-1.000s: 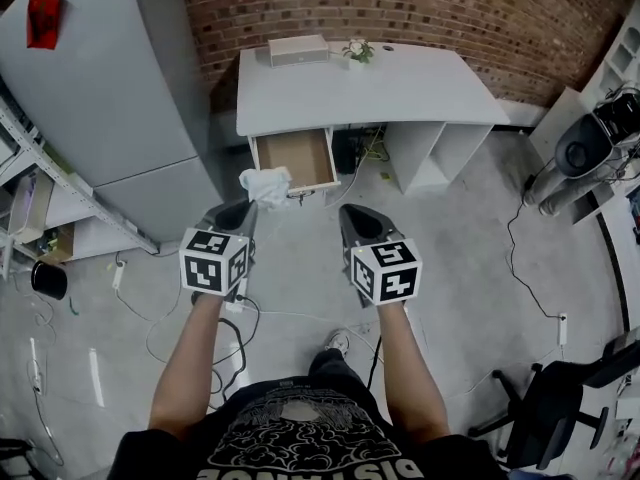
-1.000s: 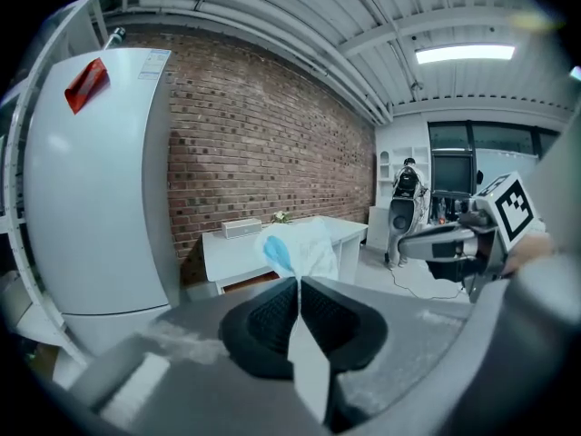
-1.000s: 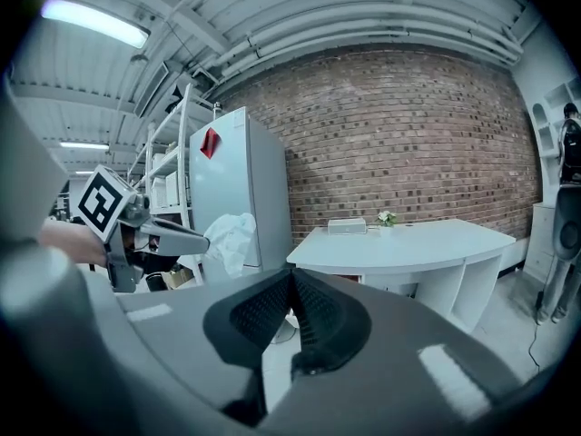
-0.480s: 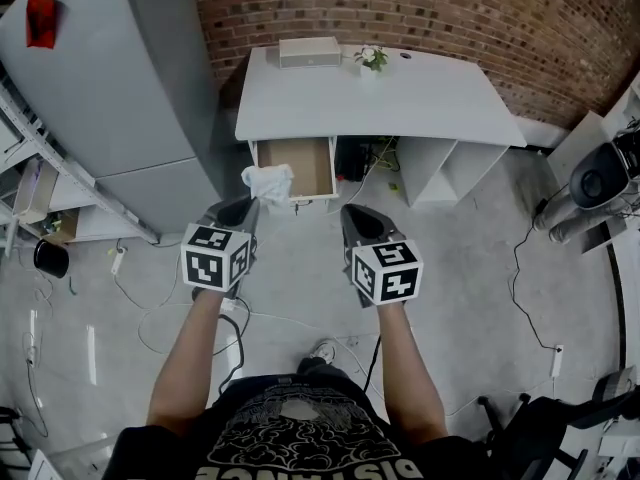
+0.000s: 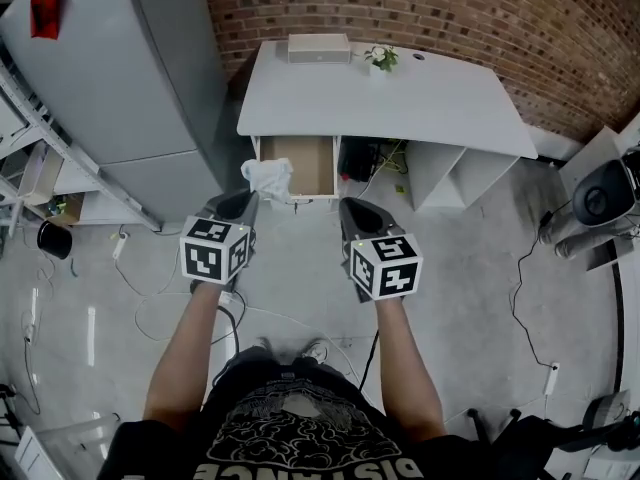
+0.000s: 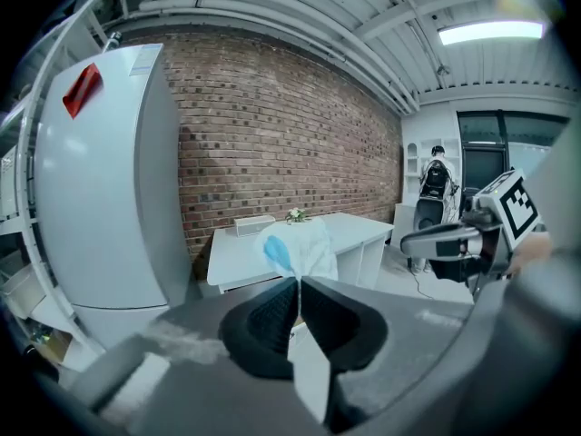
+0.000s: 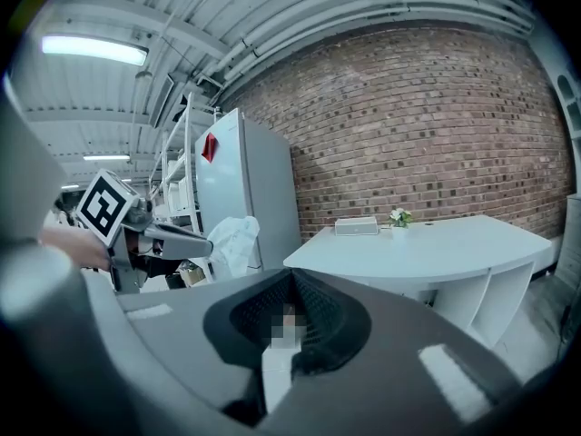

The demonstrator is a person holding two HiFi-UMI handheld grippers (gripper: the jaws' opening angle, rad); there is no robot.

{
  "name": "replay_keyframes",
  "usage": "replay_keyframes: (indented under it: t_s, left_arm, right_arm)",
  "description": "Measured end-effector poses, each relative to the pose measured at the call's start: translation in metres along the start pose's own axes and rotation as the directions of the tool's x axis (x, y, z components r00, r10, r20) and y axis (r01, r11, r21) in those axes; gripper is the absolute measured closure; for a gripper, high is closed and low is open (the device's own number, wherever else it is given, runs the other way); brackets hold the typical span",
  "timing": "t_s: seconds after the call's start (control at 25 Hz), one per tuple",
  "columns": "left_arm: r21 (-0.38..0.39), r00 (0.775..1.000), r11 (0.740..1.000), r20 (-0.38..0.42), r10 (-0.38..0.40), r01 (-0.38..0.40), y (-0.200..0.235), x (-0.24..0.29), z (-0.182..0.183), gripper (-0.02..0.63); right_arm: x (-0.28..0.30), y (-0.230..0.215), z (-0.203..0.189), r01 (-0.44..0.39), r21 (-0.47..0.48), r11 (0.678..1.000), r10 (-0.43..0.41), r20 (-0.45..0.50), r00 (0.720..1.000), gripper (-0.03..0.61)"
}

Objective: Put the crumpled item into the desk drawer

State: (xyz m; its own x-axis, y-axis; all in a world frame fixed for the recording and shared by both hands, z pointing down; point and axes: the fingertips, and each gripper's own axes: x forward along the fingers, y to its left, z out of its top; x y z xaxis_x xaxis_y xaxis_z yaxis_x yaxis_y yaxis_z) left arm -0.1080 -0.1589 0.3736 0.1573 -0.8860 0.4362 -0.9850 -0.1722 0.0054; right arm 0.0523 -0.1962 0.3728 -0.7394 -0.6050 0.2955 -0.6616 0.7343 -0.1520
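My left gripper (image 5: 240, 204) is shut on a crumpled white item (image 5: 268, 178) with a blue patch, which sticks up past its jaws (image 6: 297, 246). In the head view the item hangs just in front of the open desk drawer (image 5: 296, 165), whose brown inside shows under the white desk (image 5: 390, 93). My right gripper (image 5: 356, 213) is shut with nothing between its jaws (image 7: 290, 278), and it floats to the right of the drawer, level with the left one. In the right gripper view, the crumpled item (image 7: 234, 243) shows at the left.
A grey refrigerator (image 5: 120, 68) stands left of the desk, with a metal shelf rack (image 5: 40, 158) beyond it. A beige box (image 5: 319, 47) and a small plant (image 5: 380, 59) sit on the desk. Cables trail over the floor (image 5: 150, 308). An office chair (image 5: 560, 438) is at lower right.
The view has drawn closer to the desk, which now sits more centred. Both grippers keep their pose, and the crumpled item stays in the left one.
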Motion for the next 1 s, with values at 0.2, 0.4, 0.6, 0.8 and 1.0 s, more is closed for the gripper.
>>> replay_keyframes:
  t_s: [0.2,0.4,0.6,0.8,1.0]
  left_arm:
    - [-0.003,1.000,1.000,-0.003,0.011,-0.011,0.002,0.012,0.001,0.600]
    - [-0.005,1.000,1.000,-0.005,0.005,-0.005,0.005,0.029,0.002,0.600]
    - [-0.004,1.000,1.000,-0.001,0.001,-0.001,0.015,0.051,0.003,0.600]
    - [-0.003,1.000,1.000,-0.005,-0.020,0.020,0.030,0.080,0.004,0.600]
    - [0.002,0.999,0.999,-0.025,-0.046,0.046,0.052,0.107,0.008,0.600]
  right_arm:
    - [0.008,-0.008,-0.002,-0.012,0.005,1.000,0.012,-0.001,1.000,0.577]
    - [0.022,-0.016,-0.004,-0.015,0.004,1.000,0.015,-0.011,1.000,0.577]
    - [0.043,-0.028,-0.002,-0.015,-0.005,1.000,0.015,-0.015,1.000,0.577]
    - [0.070,-0.041,-0.004,-0.001,-0.005,1.000,0.001,-0.028,1.000,0.577]
    - [0.104,-0.049,-0.003,0.014,0.014,1.000,-0.013,-0.047,0.999,0.577]
